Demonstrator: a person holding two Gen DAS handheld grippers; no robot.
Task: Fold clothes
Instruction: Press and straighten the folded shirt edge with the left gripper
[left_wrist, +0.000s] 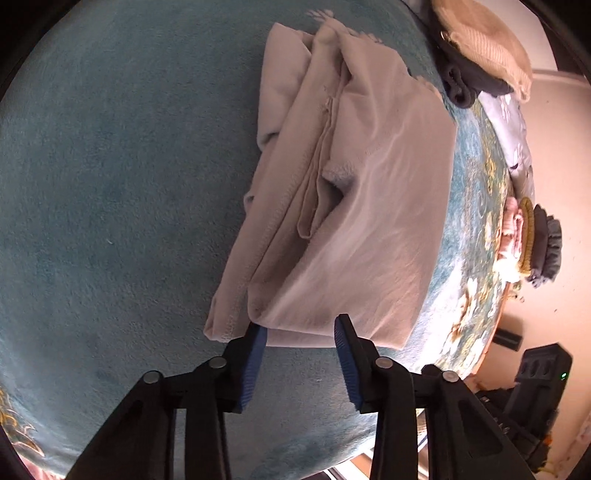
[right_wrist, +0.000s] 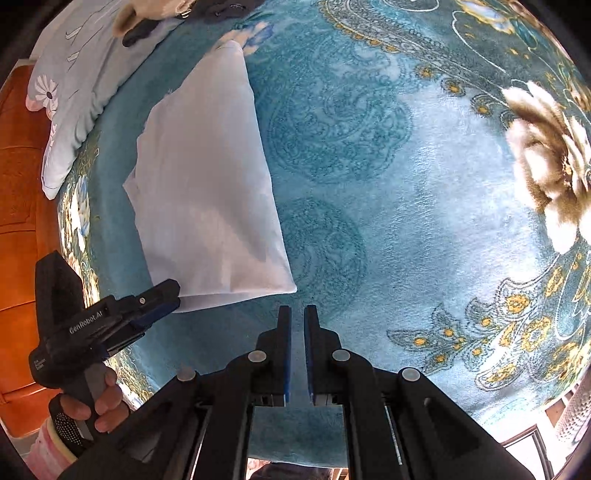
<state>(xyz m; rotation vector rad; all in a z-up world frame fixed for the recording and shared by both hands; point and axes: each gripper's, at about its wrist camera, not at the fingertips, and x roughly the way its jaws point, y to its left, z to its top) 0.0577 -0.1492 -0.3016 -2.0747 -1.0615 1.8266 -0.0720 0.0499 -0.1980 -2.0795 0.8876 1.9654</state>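
Observation:
A pale beige garment (left_wrist: 369, 192) lies folded into a rough rectangle on the teal plush blanket (left_wrist: 110, 184), with loose seamed layers bunched along its left side. My left gripper (left_wrist: 300, 326) is open, and its fingertips straddle the garment's near edge without pinching it. In the right wrist view the same garment (right_wrist: 207, 177) looks white; the left gripper (right_wrist: 164, 300), held by a hand (right_wrist: 107, 402), touches its near left corner. My right gripper (right_wrist: 298, 312) hovers over bare blanket just off the garment's near right corner, its pads almost together with nothing between them.
An unfolded pile of cream and dark clothes (left_wrist: 480, 40) sits at the far end of the bed. A stack of folded items (left_wrist: 532, 247) rests at the bed's right edge. A light blue floral pillow (right_wrist: 74, 92) lies beside the wooden headboard (right_wrist: 22, 192).

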